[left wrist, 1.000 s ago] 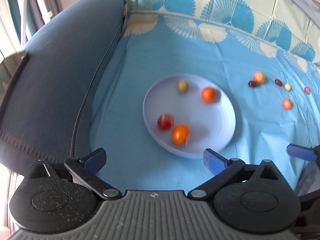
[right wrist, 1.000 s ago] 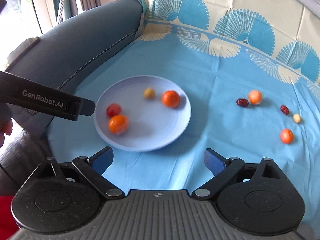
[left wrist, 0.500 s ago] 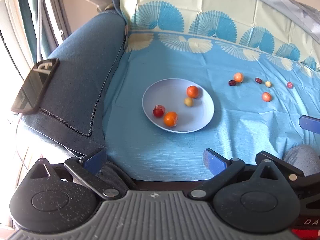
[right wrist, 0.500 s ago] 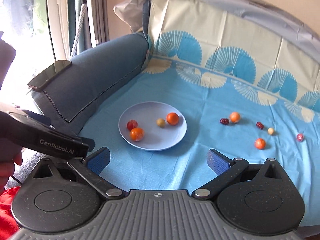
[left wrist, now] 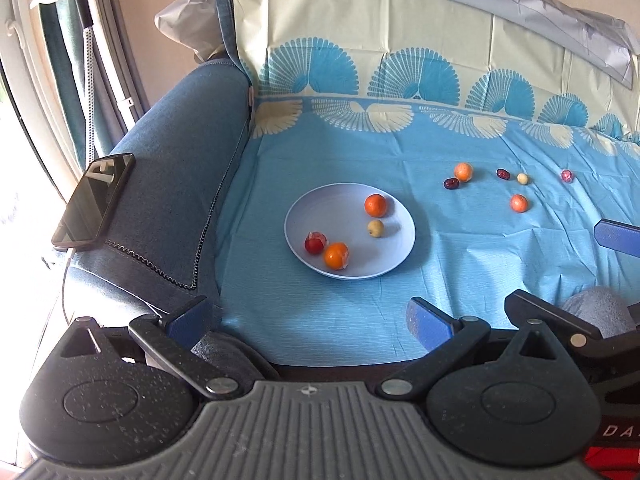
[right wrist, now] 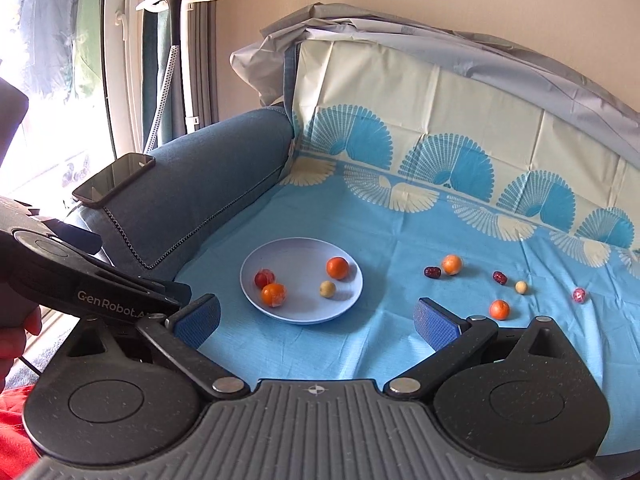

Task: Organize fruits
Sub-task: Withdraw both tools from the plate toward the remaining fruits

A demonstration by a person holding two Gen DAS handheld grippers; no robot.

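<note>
Dark phone [left wrist: 93, 202] lies on blue sofa armrest [left wrist: 172, 184] at far left; L gripper [left wrist: 308, 316] low near sofa's front edge, jaws wide apart, nothing betw. them; pale plate [left wrist: 320, 208] on blue patterned cloth [left wrist: 340, 152] holds 4 fruits: red one [left wrist: 315, 242] touching orange one [left wrist: 336, 256], 2nd orange [left wrist: 375, 205] toward back, sm. yellowish one [left wrist: 375, 228] just in front of it; R of plate, loose on cloth: dark date [left wrist: 452, 183] beside an orange [left wrist: 463, 171], 2nd date [left wrist: 502, 174], pale berry [left wrist: 522, 178], another orange [left wrist: 519, 203], pinkish fruit [left wrist: 567, 175] furthest R; R gripper [right wrist: 316, 320] also spread apart, empty, well short of fruit.
</note>
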